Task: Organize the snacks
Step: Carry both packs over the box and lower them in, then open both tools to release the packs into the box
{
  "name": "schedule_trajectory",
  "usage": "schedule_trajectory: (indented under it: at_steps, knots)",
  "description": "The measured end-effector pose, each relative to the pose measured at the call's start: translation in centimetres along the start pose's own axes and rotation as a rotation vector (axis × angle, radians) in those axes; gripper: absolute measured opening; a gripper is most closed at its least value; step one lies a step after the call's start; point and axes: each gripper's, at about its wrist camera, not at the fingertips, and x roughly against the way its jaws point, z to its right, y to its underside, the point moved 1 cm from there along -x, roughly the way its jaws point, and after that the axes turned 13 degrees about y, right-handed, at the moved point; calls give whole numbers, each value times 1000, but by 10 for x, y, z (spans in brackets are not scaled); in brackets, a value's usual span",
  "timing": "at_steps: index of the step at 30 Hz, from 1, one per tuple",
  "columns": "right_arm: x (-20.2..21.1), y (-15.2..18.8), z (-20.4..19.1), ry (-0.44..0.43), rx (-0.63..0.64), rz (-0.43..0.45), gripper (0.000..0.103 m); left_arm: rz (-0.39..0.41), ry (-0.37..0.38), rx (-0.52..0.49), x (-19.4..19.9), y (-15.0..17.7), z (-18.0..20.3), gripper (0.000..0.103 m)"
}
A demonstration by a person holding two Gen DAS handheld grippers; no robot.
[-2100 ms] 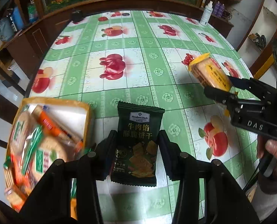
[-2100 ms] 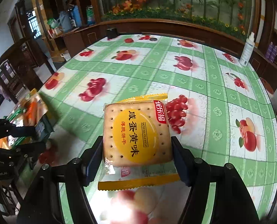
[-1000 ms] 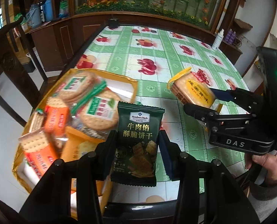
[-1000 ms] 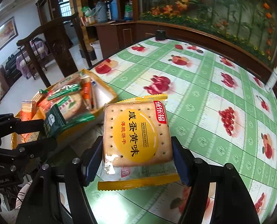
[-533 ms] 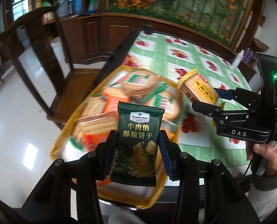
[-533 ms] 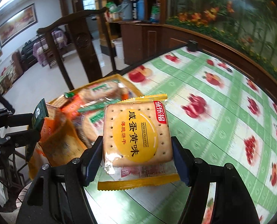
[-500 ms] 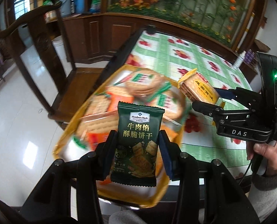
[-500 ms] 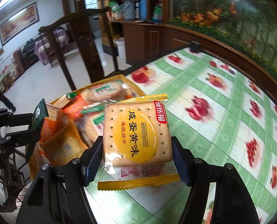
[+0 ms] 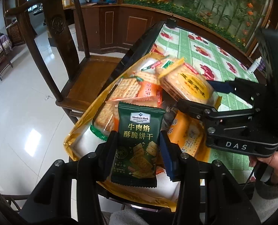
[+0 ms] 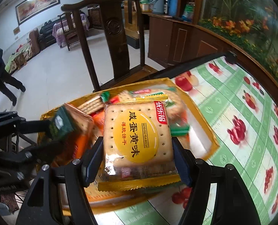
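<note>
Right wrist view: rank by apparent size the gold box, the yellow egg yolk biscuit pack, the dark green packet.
1. gold box, largest, partly hidden.
2. yellow egg yolk biscuit pack, clamped in the right gripper; close to the lens, so it looms.
3. dark green packet, smallest; seen nearly edge-on in the left gripper, so its true size is unsure.

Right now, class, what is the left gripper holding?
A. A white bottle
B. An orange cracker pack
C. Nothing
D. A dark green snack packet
D: the left gripper is shut on the dark green snack packet, over the gold box of snacks.
</note>
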Motion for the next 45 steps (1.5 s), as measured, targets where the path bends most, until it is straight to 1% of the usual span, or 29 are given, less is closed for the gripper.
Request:
schedule_trajectory:
  at_steps: [4, 8, 11, 12, 17, 20, 23, 26, 28, 30, 33, 36, 39, 41, 45]
  knots:
    - [-10, -1, -14, 29, 59, -22, 71, 15, -19, -10, -3, 1, 1, 47]
    - [-7, 3, -11, 7, 52, -23, 74, 19, -20, 19, -6, 0, -3, 48]
    - [3, 4, -2, 14, 19, -5, 80, 26, -38, 36, -7, 2, -6, 55]
    - [5, 5, 1, 12, 9, -1, 80, 29, -47, 46, -7, 2, -7, 59]
    - [12, 12, 10, -3, -47, 23, 81, 50, -59, 101, -8, 3, -15, 70]
    - [15, 17, 14, 3, -66, 30, 81, 58, -73, 107, -8, 5, -14, 72]
    - [22, 23, 19, -20, -90, 44, 81, 77, -99, 104, -7, 7, -12, 78]
    - [27, 27, 27, -36, -117, 57, 81, 87, -89, 124, -6, 7, -11, 79]
    - [28, 30, 32, -18, -129, 53, 81, 92, -85, 126, -5, 7, -10, 79]
    - [30, 34, 39, -15, -150, 57, 81, 105, -103, 109, -3, 7, -6, 79]
    - [33, 39, 47, 3, -189, 74, 81, 150, -129, 87, 4, 8, 2, 80]
    - [36, 46, 49, 41, -211, 90, 83, 187, -145, 93, 6, 7, 9, 83]
    - [40, 53, 49, 93, -242, 123, 83, 222, -184, 77, 4, 10, 20, 85]
    - [42, 57, 49, 118, -259, 142, 83, 232, -205, 46, 1, 12, 30, 85]
    - [44, 64, 51, 130, -290, 160, 84, 256, -241, -3, -3, 16, 42, 85]
